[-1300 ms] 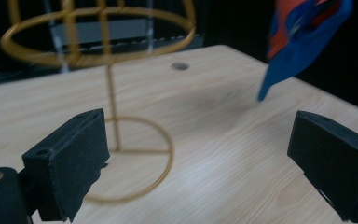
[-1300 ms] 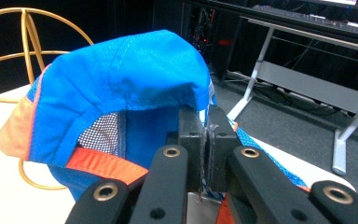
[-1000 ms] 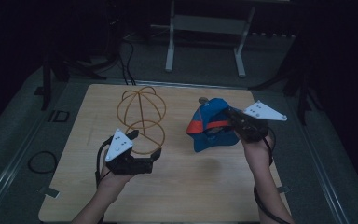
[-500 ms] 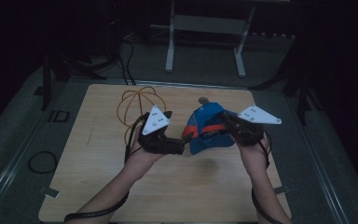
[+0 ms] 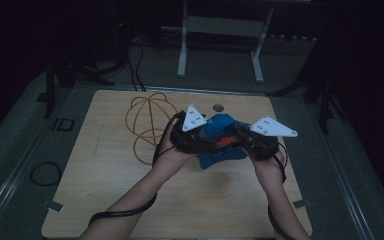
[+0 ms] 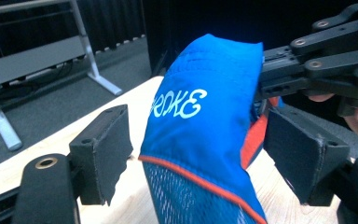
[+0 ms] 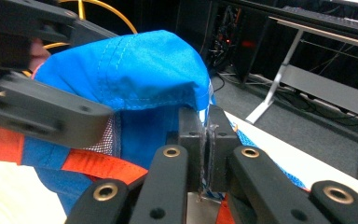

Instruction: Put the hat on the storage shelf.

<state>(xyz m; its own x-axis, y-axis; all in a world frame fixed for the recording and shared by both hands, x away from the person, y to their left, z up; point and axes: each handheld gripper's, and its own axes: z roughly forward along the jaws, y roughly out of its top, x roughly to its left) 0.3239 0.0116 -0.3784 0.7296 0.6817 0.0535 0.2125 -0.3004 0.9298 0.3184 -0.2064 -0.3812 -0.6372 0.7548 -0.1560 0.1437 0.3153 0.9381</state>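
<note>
High view: two hand-held grippers meet at a blue cap (image 5: 223, 142) held above the wooden table (image 5: 105, 170).
Right gripper (image 7: 206, 140) pinches the cap's fabric tight. Left gripper (image 6: 196, 154) has just been closing, jaws apart around the cap, pads not pressing it.

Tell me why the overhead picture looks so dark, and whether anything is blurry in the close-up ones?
High view: dim all round, only the wooden table catching light, so the blue cap looks dull. Left gripper view: bright and sharp on the cap's white lettering. Right gripper view: the left gripper is smeared close to the lens, while the right gripper, jaws pinching the fabric, is crisp.
</note>
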